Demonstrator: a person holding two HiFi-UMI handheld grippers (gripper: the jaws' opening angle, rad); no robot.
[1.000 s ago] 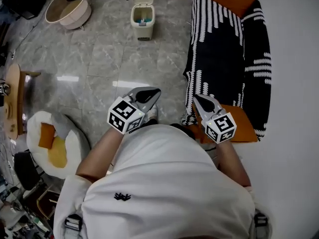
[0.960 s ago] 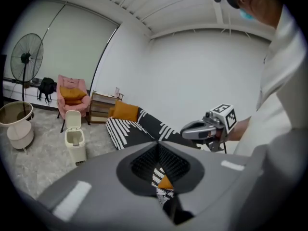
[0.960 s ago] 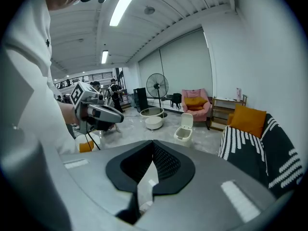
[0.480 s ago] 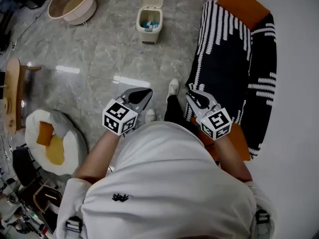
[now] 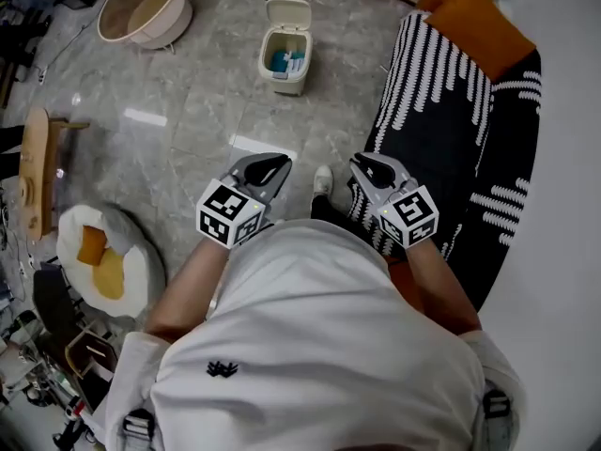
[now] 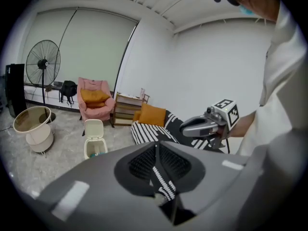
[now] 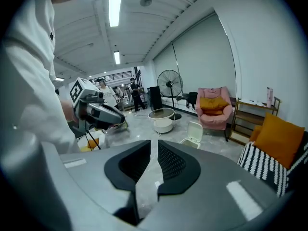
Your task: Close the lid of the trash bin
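Observation:
A small cream trash bin stands on the grey tiled floor ahead, its lid tipped up and blue items showing inside. In the left gripper view the bin is far beyond the jaws, and in the right gripper view the bin is just as distant. My left gripper is held at waist height, shut and empty, its pads meeting. My right gripper hangs beside it, shut but for a thin slit, holding nothing. Both are well short of the bin.
A round beige tub sits at the far left of the floor. A black-and-white striped couch with an orange cushion runs along the right. A wooden stool and a white floor cushion lie at the left.
The person has stepped forward, so the bin now lies nearer and lower in the head view. Both grippers stay side by side in front of the body, jaws unchanged.

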